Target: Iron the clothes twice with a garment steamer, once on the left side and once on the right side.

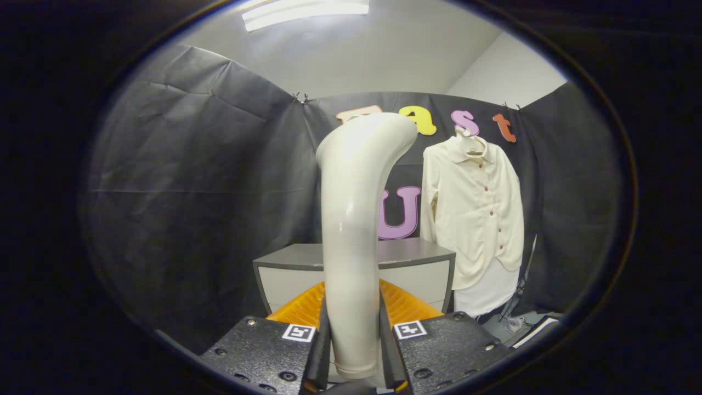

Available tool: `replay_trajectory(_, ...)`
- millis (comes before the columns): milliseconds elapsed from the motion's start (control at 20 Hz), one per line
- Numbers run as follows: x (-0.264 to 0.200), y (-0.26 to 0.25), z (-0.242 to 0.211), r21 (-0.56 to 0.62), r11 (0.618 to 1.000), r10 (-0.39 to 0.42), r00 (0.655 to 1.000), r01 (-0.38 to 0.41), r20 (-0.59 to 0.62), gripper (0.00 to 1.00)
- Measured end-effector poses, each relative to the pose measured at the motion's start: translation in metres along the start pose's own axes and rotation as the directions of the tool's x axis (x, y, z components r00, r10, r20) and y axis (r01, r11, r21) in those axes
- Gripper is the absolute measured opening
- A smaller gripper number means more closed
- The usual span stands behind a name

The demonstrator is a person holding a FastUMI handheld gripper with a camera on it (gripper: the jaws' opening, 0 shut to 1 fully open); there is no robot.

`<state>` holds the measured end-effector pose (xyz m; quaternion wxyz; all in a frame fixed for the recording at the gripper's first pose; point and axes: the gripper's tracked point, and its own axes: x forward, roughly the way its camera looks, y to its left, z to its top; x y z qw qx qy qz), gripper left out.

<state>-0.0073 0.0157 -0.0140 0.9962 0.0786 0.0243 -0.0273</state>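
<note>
Here the gripper (pixel 354 351) is closed on the handle of the garment steamer (pixel 354 219), with both fingers pressed against its sides near the lower end. The steamer stands upright between the fingers and rises well above them, bending at its top toward the shirt. Its head faces away, so the steam plate and any holes in it cannot be made out, and the very bottom of the handle is cut off below the fingers.

Beyond the fingers, a pale long-sleeved shirt (pixel 474 214) with a row of small dark buttons hangs on a hanger against the black cloth wall (pixel 192 192). The hanger is mostly hidden by the collar. Something white hangs below the shirt's hem, but what it is stays unclear.

A grey cabinet (pixel 422 263) stands between the steamer and the shirt, just beside the shirt's lower edge; the steamer hides its middle. Some cords and a flat dark item lie on the floor under the shirt, too small to identify.
</note>
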Motion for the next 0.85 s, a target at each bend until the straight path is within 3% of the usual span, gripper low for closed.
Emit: replay_trajectory(850, 0.002, -0.008, -0.013, 0.046, 0.999, -0.006, 1.0, 0.007, -0.016, 0.38)
